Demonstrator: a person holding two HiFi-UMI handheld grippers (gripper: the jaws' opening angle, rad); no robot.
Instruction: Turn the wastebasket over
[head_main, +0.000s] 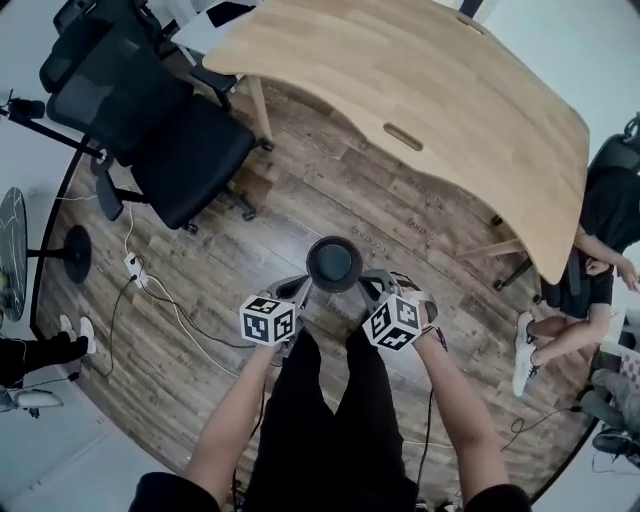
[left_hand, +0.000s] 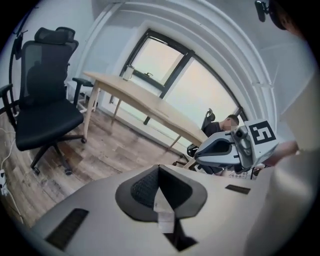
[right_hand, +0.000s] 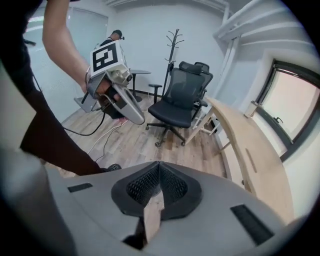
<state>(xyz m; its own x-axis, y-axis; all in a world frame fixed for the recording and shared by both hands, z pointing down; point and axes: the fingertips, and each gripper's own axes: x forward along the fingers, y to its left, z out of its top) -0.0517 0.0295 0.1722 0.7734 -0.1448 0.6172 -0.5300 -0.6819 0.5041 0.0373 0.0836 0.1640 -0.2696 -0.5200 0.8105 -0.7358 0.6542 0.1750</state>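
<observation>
1. Forearms (head_main: 238, 415) and black-trousered legs (head_main: 320, 430) of the person fill the bottom of the head view.
2. Left gripper (head_main: 300, 293) and right gripper (head_main: 368, 287) meet the wastebasket (head_main: 334, 263) on opposite sides. Each gripper is clenched on its dark mesh wall.
3. Round and dark, the wastebasket sits between the two grippers over the wood floor (head_main: 400, 215), just in front of the legs. Which end faces up cannot be told.
4. Beyond it stand a curved wooden desk (head_main: 430, 90) and a black office chair (head_main: 170, 140). A seated person (head_main: 600, 240) is at the right edge.
</observation>
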